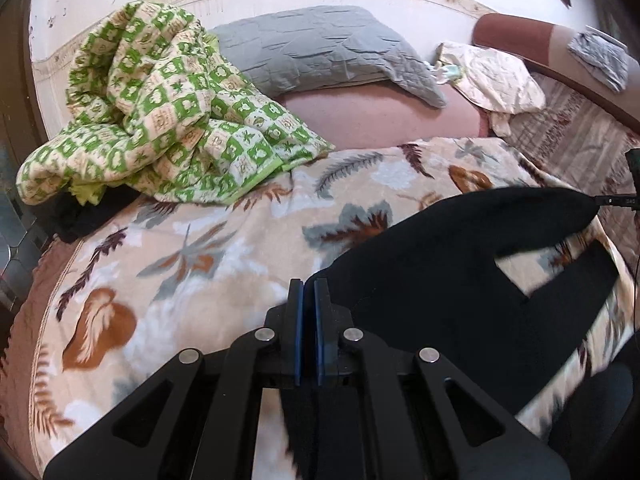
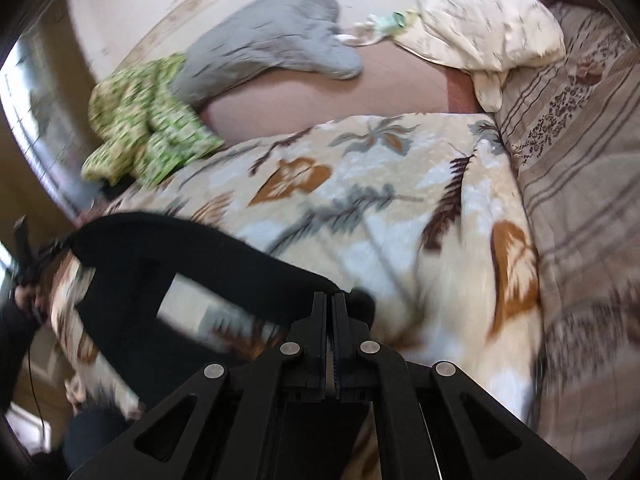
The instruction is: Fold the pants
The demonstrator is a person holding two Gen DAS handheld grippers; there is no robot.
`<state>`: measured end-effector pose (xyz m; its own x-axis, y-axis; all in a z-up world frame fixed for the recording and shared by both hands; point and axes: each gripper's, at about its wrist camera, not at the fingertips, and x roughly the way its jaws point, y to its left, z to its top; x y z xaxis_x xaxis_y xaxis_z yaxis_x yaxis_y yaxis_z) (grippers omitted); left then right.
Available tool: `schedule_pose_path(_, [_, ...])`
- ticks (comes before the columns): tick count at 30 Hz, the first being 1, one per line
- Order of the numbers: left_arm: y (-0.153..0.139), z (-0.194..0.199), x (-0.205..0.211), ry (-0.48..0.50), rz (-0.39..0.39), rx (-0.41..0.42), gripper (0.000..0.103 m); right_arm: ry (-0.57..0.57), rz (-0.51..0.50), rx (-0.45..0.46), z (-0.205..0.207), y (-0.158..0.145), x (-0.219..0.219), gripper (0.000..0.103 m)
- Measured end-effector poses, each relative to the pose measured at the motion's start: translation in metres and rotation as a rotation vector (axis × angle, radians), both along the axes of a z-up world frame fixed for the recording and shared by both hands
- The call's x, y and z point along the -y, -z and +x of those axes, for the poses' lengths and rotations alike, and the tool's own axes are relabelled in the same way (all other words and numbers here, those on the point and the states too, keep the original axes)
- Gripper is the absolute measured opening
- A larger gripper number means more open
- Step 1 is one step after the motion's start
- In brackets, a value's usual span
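Note:
The black pants hang stretched between my two grippers above the leaf-patterned blanket. My left gripper is shut on the waistband at one corner. My right gripper is shut on the other waistband corner. The pants show in the right wrist view as a black band with both legs dropping toward the bed's front edge. The right gripper's tip shows at the far right of the left wrist view, and the left gripper at the far left of the right wrist view.
A green checked quilt is bunched at the back left. A grey pillow and a cream pillow lie at the head. A striped brown cover lies on the right. The leaf blanket covers the middle of the bed.

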<state>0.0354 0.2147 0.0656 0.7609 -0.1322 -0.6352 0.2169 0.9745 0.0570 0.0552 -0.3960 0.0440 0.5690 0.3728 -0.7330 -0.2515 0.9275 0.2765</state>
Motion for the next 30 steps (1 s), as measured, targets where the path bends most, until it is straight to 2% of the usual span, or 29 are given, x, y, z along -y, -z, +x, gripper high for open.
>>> schedule_pose_path(5, [0.016,-0.064,-0.014,0.008,-0.017,0.002,0.003,-0.042,-0.012,0.061,-0.086,-0.008,-0.011,0.001])
schedule_pose_path(8, [0.046,-0.085,-0.02,0.002,-0.043,-0.059,0.003,-0.045,-0.036,0.048,-0.119,0.003,-0.013,0.001])
schedule_pose_path(12, [0.071,-0.101,-0.023,-0.021,-0.096,-0.096,0.003,-0.034,-0.041,-0.015,-0.137,0.03,-0.01,0.001])
schedule_pose_path(15, [0.068,-0.117,-0.033,-0.076,-0.172,-0.073,0.009,-0.016,-0.081,-0.034,-0.143,0.044,-0.01,0.001])
schedule_pose_path(18, [0.056,-0.128,-0.046,-0.167,-0.206,-0.046,0.022,0.036,-0.118,-0.026,-0.151,0.047,-0.004,0.005])
schedule_pose_path(19, [0.049,-0.134,-0.048,-0.179,-0.218,-0.02,0.025,0.057,-0.125,-0.028,-0.155,0.046,-0.001,0.008])
schedule_pose_path(20, [0.041,-0.139,-0.046,-0.18,-0.237,0.009,0.026,0.073,-0.13,-0.03,-0.157,0.045,0.002,0.015])
schedule_pose_path(23, [0.023,-0.144,-0.028,-0.096,-0.353,0.053,0.038,0.154,-0.176,-0.004,-0.167,0.033,0.009,0.029])
schedule_pose_path(25, [0.023,-0.135,-0.006,0.0,-0.408,0.027,0.042,0.169,-0.142,0.022,-0.169,0.022,0.01,0.029])
schedule_pose_path(28, [0.038,-0.113,0.031,0.073,-0.361,-0.011,0.042,0.127,-0.05,0.044,-0.169,0.008,0.001,0.029])
schedule_pose_path(30, [0.063,-0.092,0.042,0.067,-0.358,-0.114,0.042,0.082,-0.07,0.048,-0.161,0.002,-0.015,0.028])
